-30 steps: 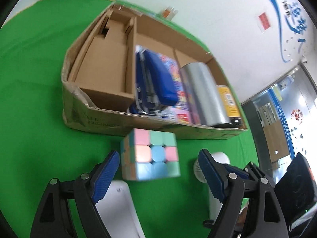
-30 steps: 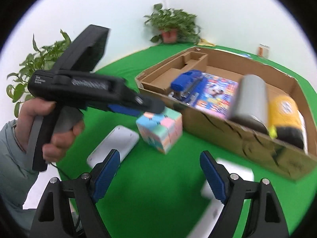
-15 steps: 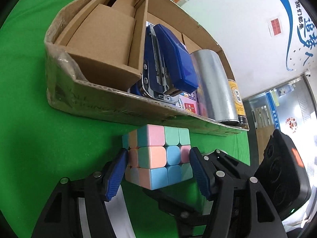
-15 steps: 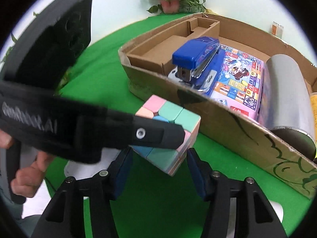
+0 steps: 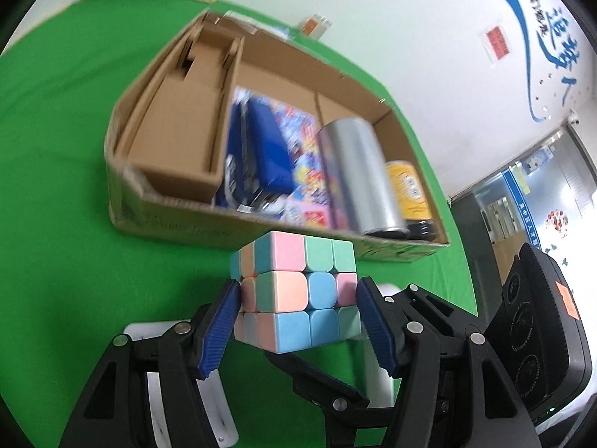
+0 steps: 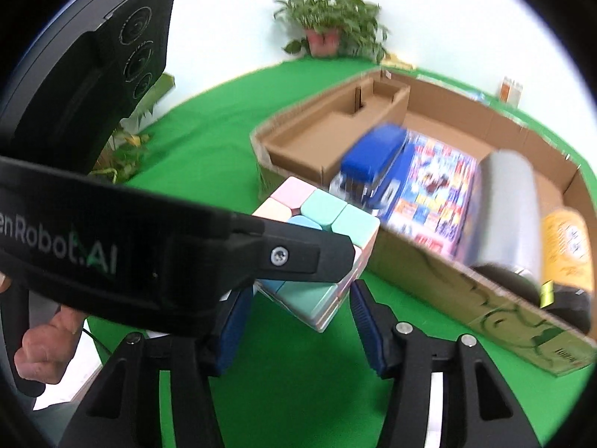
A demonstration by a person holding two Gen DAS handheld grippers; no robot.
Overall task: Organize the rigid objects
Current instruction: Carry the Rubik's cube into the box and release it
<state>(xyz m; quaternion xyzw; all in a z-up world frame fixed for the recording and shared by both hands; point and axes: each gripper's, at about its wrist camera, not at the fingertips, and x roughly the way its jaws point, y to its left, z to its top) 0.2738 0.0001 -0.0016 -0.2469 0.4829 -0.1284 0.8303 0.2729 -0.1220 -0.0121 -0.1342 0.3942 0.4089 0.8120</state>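
Lifted off the cloth, one cube (image 5: 296, 291) sits pinched by left fingers (image 5: 220, 330), right fingers (image 6: 363, 330) seemingly too.

The left gripper's (image 6: 309, 257) black body, crossing the right wrist view, bore pale lettering of which "enRobot.AI" could be read, its start cut off by the picture's edge. On the white wall (image 5: 429, 30) in the left wrist view ran large blue Chinese characters beside a blue swoosh; they were too warped to read with certainty. A small red sign (image 5: 497, 42) hung on that wall, its print too small to make out. The cardboard box's (image 6: 515, 321) front wall carried dark printed marks, and the yellow can (image 5: 408, 194) a label, all blurred beyond reading.
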